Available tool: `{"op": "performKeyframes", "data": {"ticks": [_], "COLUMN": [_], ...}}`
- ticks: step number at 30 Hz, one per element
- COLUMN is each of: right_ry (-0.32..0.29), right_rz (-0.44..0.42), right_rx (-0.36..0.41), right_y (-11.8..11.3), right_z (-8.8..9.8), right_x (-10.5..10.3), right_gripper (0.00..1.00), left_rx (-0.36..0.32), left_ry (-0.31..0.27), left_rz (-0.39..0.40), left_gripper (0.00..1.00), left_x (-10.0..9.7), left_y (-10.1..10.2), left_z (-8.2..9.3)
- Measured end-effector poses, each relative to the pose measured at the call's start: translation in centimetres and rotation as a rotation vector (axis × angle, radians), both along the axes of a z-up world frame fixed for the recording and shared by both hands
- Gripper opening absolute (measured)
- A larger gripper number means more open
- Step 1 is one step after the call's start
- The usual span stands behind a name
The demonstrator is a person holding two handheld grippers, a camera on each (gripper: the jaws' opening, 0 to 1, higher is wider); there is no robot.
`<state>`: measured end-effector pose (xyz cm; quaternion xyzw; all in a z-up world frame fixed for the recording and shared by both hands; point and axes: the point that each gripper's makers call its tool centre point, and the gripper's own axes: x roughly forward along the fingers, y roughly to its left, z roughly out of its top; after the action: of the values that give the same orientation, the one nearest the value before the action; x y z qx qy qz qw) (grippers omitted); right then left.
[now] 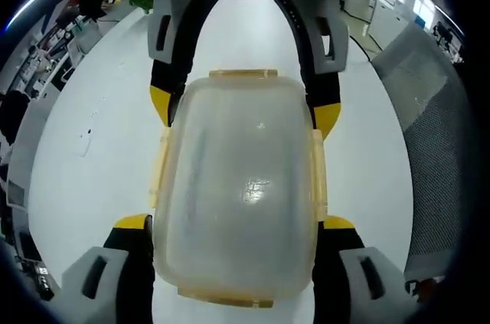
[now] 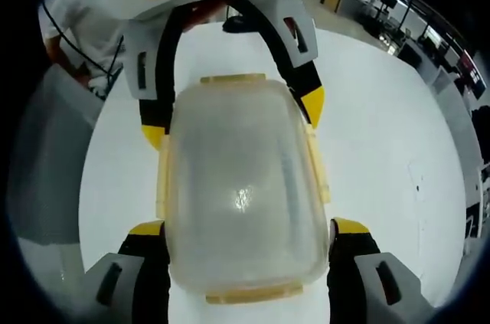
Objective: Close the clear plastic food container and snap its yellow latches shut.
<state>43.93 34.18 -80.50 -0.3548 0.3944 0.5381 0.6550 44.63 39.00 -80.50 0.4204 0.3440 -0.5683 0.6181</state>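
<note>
- In the left gripper view the left tongs stand wide apart, one yellow-tipped jaw on each long side of the clear, rounded rectangular plastic food container. Whether the pads press its walls or only flank them I cannot tell.
- The right tongs in the right gripper view are spread just as wide around the same container from the opposite end, and contact is no clearer here.
- Each pair of tongs appears across the box in the other's view, the right tongs at the far end in the left gripper view.
- The container sits on the white counter between the two tongs, its lid seemingly down on the base.
- The yellow latches run along all four edges; the side latches look flared outward rather than folded tight, so I judge the lid to be seated and the snapping not yet done.
- The next move probably calls for steadying the box with one pair of tongs while the other presses a latch down over the rim until it catches.
- Around it, a grey mesh chair back stands beside the counter, and a person's light sleeve shows beyond the far end.
- Nothing lies on the counter near the box; the main hindrance is the two pairs of tongs crowding the same side latches.
</note>
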Motion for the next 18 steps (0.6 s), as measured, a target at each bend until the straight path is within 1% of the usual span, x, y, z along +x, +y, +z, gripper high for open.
{"op": "performKeyframes", "data": {"ticks": [5,18], "right_ry": [-0.003,0.0], "right_rz": [-0.007,-0.008], "right_rx": [0.006,-0.012], "right_y": [0.1,0.2], "right_z": [0.1,0.0], "right_x": [1.0,2.8], "right_gripper": [0.86,0.86], "left_rx": [0.0,0.009], "left_ry": [0.0,0.001], "left_rz": [-0.005,-0.006], "left_gripper": [0.86,0.86], "left_x": [1.0,2.8], "left_y": [0.0,0.2], "left_z": [0.1,0.0]}}
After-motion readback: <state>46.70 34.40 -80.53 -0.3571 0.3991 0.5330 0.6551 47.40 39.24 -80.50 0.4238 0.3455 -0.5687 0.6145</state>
